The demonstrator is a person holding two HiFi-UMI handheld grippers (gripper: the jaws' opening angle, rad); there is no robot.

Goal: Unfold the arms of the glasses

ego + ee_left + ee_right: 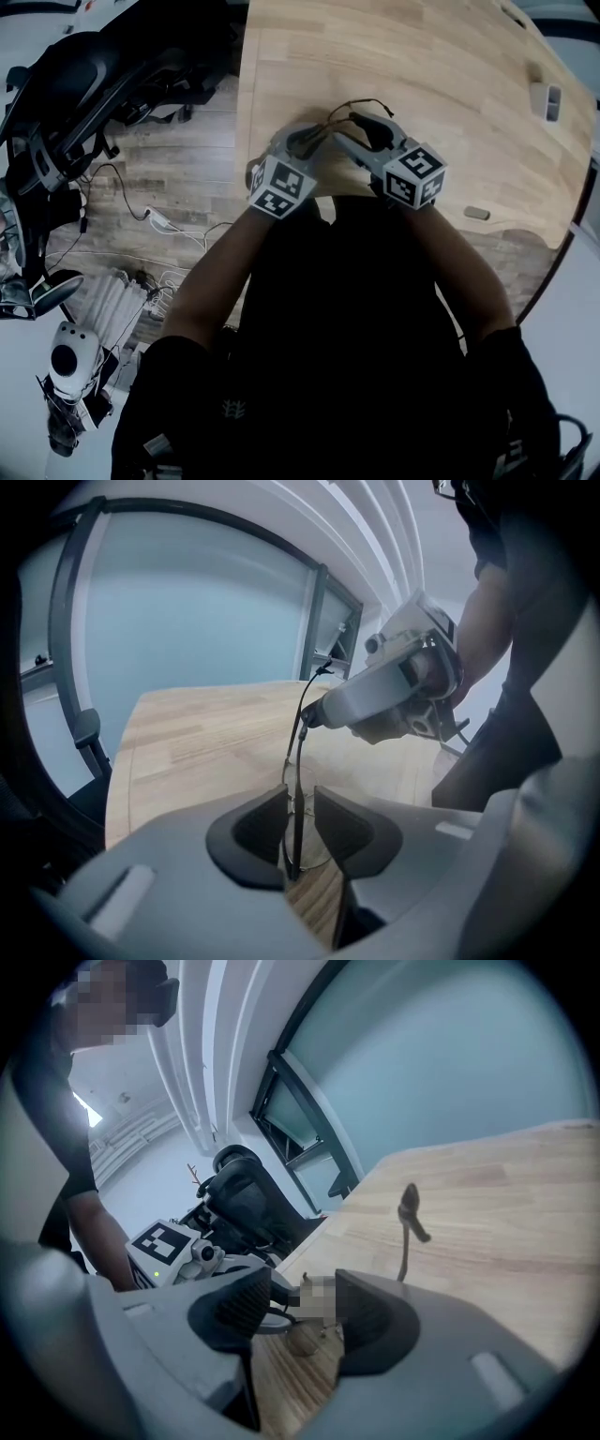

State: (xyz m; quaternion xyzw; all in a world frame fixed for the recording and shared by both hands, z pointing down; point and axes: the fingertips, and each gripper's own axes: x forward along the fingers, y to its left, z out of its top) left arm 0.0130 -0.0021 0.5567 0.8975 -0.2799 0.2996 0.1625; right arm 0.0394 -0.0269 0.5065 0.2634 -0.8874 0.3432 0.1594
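Thin dark-framed glasses [359, 106] sit low over the wooden table [450, 75] near its front edge, between my two grippers. In the left gripper view the glasses' frame [296, 808] stands edge-on in the gap of my left gripper [300, 822], closest to the left pad, and the pads do not squeeze it. One thin arm rises from there to the tip of the right gripper [319, 712]. My right gripper [298, 1321] has its jaws wide apart around a lens [302, 1337]. An arm tip [410, 1208] sticks up beyond its right jaw.
A black office chair [84, 84] stands on the floor left of the table, with cables [159, 220] and a white device [70, 356] nearby. A small grey box [548, 98] and a flat piece [476, 214] lie at the table's right.
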